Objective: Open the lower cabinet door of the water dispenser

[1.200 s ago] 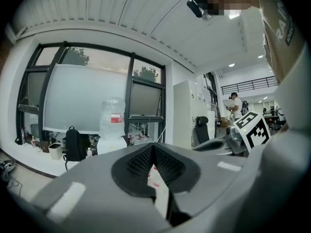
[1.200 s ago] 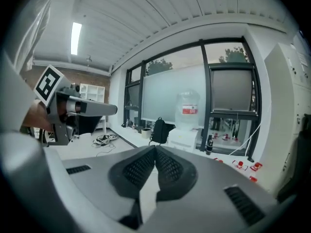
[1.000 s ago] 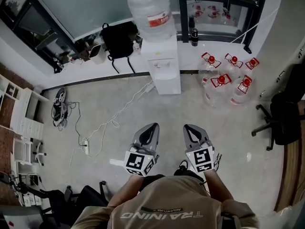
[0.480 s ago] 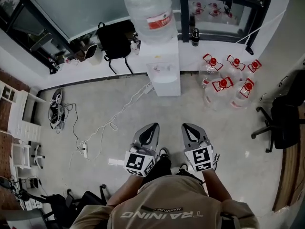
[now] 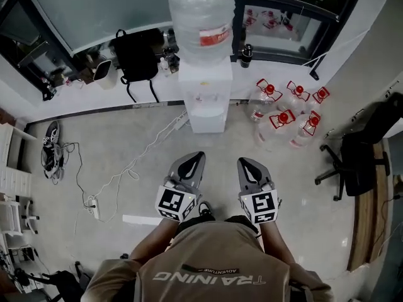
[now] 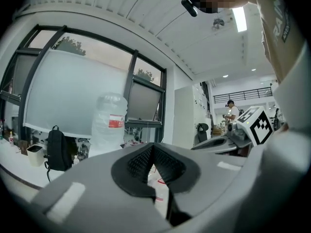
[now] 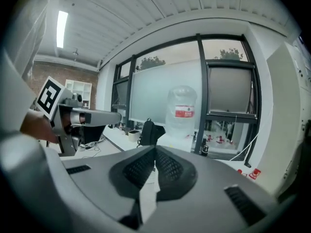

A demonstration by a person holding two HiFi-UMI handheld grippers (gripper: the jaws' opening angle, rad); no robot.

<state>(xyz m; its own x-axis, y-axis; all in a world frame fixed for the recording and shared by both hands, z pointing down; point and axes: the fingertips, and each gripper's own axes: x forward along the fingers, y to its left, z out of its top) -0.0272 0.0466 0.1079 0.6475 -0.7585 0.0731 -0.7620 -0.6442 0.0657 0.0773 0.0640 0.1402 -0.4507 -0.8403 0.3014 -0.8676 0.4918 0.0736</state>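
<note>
The white water dispenser (image 5: 204, 93) stands against the far wall with a large clear bottle (image 5: 201, 19) on top. Its lower cabinet door (image 5: 206, 121) faces me and looks closed. My left gripper (image 5: 196, 156) and right gripper (image 5: 244, 162) are held side by side over the floor, well short of the dispenser, both pointing at it. Each is shut with nothing between its jaws. In the left gripper view the left gripper (image 6: 152, 148) points toward the bottle (image 6: 110, 120). In the right gripper view the right gripper (image 7: 155, 149) sits below the bottle (image 7: 181, 113).
Several red-capped water jugs (image 5: 286, 115) stand on the floor right of the dispenser. A black backpack (image 5: 134, 55) leans on the ledge to its left. A white cable runs to a power strip (image 5: 94, 206) at left. An office chair (image 5: 356, 159) is at right.
Both grippers have moved forward toward the dispenser, which now sits nearer in the head view. Their jaws stay shut and empty.
</note>
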